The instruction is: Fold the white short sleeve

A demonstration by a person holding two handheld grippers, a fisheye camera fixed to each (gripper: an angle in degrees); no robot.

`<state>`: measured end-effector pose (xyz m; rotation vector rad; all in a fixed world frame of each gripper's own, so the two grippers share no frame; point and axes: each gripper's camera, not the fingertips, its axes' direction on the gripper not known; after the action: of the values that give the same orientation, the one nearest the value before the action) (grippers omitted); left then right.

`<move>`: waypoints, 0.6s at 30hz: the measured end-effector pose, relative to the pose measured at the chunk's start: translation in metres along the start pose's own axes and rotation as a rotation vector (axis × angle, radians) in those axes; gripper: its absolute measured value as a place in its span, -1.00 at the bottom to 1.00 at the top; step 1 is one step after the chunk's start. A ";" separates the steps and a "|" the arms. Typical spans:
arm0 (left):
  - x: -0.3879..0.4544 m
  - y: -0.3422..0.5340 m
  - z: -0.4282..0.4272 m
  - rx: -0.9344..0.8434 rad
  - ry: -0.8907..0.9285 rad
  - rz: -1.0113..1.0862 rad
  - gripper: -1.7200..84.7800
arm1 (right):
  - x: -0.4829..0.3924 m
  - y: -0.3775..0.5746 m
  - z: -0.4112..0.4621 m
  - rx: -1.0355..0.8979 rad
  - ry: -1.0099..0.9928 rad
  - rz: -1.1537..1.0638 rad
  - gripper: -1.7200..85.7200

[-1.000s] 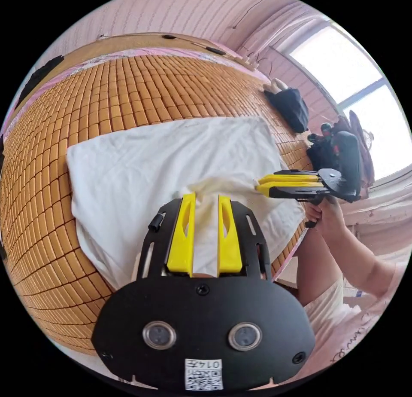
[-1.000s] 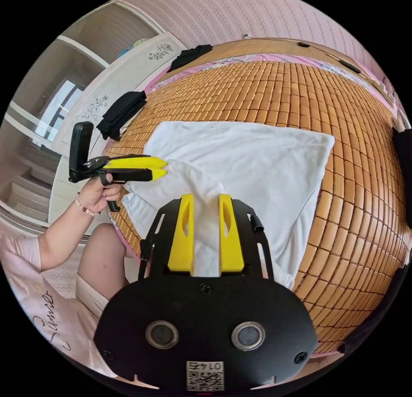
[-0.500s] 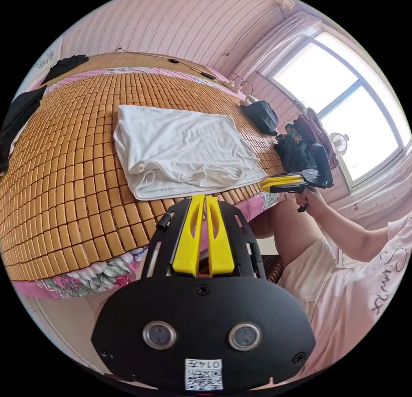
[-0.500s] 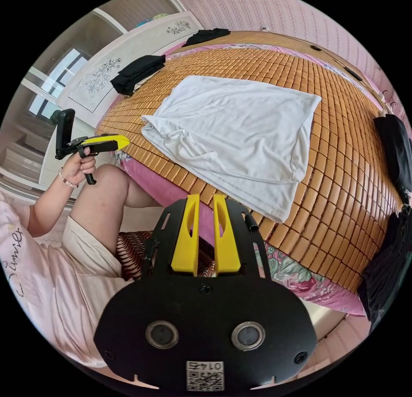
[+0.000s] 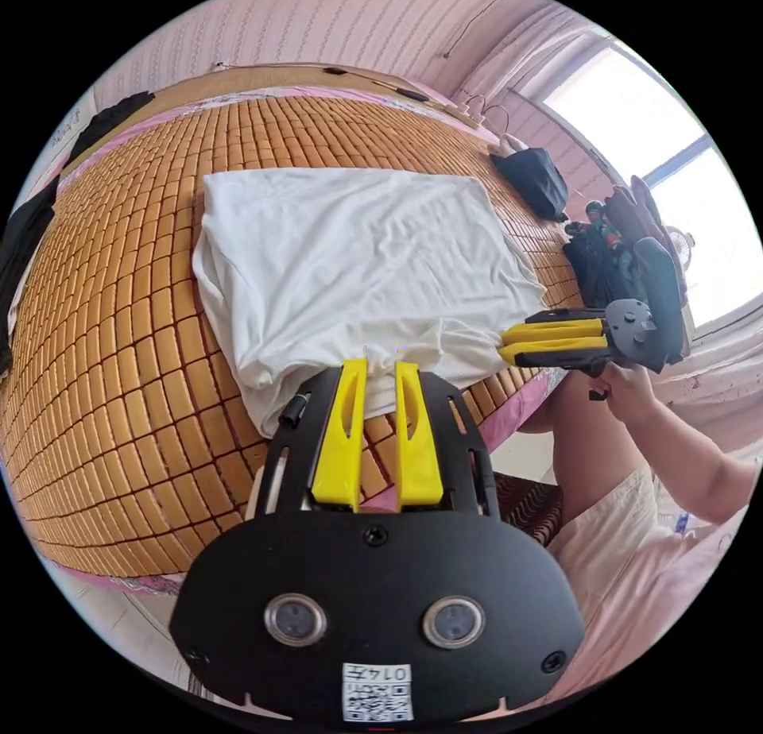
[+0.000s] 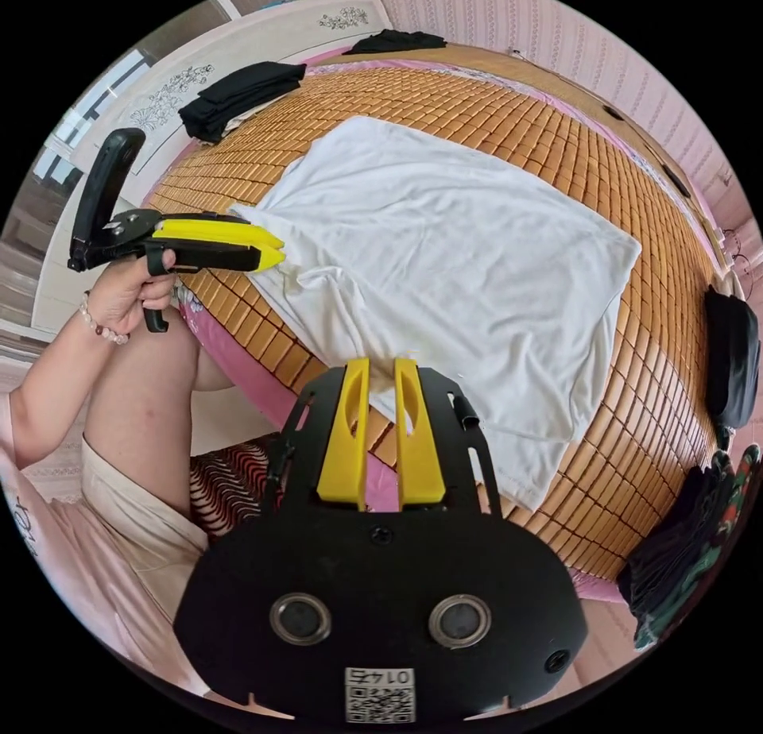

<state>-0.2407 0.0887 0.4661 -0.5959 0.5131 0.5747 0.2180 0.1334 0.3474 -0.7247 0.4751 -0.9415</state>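
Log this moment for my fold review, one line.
white shirt: flat on bamboo mat | left hand-held gripper: at near edge | right hand-held gripper: same edge

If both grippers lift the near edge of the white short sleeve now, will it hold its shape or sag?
The white short sleeve would probably sag: its near edge already bunches into soft wrinkles by the left gripper and right gripper. It looks thin and light, lying flat over the bamboo mat. The folded layers may slide apart when raised.

Soft matt cloth shirt (image 5: 350, 249) (tiled bamboo mat (image 5: 119, 305))
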 end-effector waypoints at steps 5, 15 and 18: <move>-0.008 0.061 -0.037 0.126 0.040 -0.030 -0.83 | -0.017 0.001 -0.028 -0.099 0.045 -0.104 -0.80; -0.005 0.066 -0.051 0.212 -0.173 0.011 -0.80 | -0.109 -0.144 -0.052 0.110 -0.055 -0.293 -0.71; -0.002 0.057 -0.029 0.148 -0.191 0.029 -0.83 | -0.114 -0.168 -0.015 0.084 -0.094 -0.219 -0.77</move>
<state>-0.2862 0.1084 0.4248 -0.3885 0.3805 0.6085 0.0560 0.1611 0.4679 -0.7515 0.2751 -1.1198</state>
